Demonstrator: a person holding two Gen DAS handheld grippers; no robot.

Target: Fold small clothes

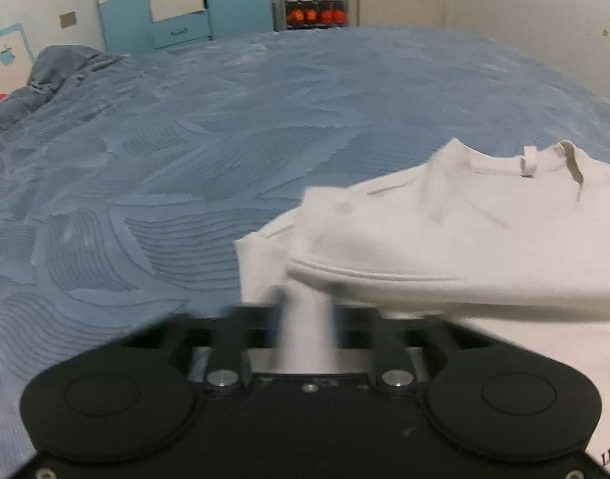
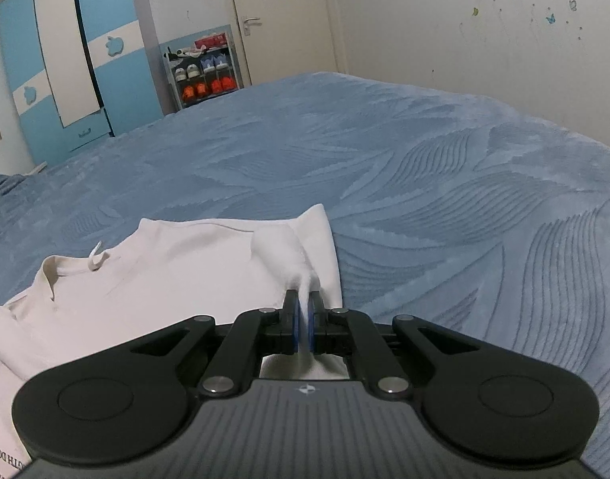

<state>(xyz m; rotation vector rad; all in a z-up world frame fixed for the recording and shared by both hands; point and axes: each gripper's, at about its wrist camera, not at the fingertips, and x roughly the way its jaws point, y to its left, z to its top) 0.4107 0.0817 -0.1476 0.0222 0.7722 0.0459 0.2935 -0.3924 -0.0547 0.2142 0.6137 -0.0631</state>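
Right gripper [image 2: 304, 311] pinching white shirt [image 2: 165, 275] (print "LISS" partly legible), blue bedspread [image 2: 424, 183]

You're looking at a white T-shirt [image 2: 153, 279] lying collar-up on the bed, its sleeves folding inward, black lettering showing near its 6 o'clock edge.
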